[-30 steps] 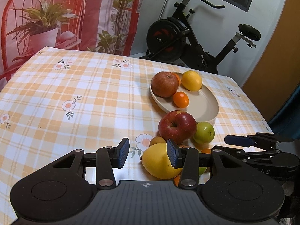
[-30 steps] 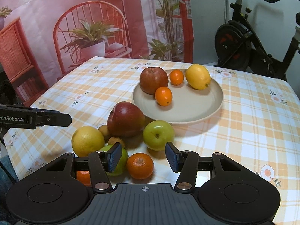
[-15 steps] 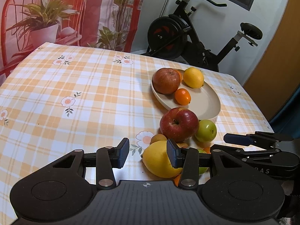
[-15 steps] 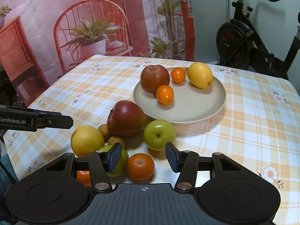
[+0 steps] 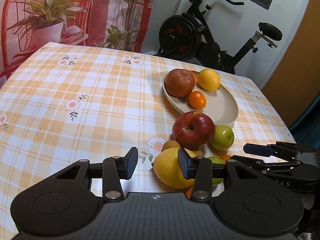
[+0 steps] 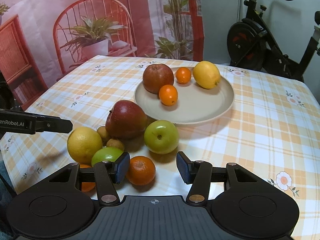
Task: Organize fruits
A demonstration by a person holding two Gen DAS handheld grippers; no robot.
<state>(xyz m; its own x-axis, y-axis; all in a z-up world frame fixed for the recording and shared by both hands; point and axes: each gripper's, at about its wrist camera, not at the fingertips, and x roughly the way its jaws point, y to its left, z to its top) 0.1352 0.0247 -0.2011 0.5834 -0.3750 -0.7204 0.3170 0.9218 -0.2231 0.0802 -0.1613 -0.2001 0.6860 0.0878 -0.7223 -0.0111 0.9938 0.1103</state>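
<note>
We're mid-sort: the round beige plate point(image 6: 224, 108) on the orange-and-white plaid tablecloth point(image 6: 260, 120) already carries a dull red-brown apple point(image 6: 158, 78), two small oranges point(image 6: 168, 95) and a yellow lemon point(image 6: 207, 74). The rest sits in a loose pile just beside the plate's near rim: big glossy red apple point(image 6: 126, 119), round green apple point(image 6: 161, 136), large yellow citrus point(image 6: 84, 145), a peel-dimpled mandarin point(image 6: 141, 170), a second green fruit point(image 6: 107, 156) and a few small brown fruits point(image 6: 115, 144).

Both tools hang above the near table edge, empty. Left gripper point(image 5: 158, 166) is released, jaws apart w/ nothing btwn them; the yellow citrus lies just past its right pad. Right gripper point(image 6: 153, 169) is likewise unclenched, grasping nothing; the mandarin sits close in front of its left pad.

Our guess at the next move: pick one loose fruit. Mandarin looks nearest for the right tool, but it's off-centre, so we'd need to shift left, drop lower, then close. Round fruit rolls, so a centred squeeze matters, and the neighbours are packed tight.

Hard to read: another orange fruit point(image 6: 87, 186) is mostly hidden behind the right tool's body. The brown fruits are too small and too covered to name. In the left view the lower pile is cut off by the fingers.
</note>
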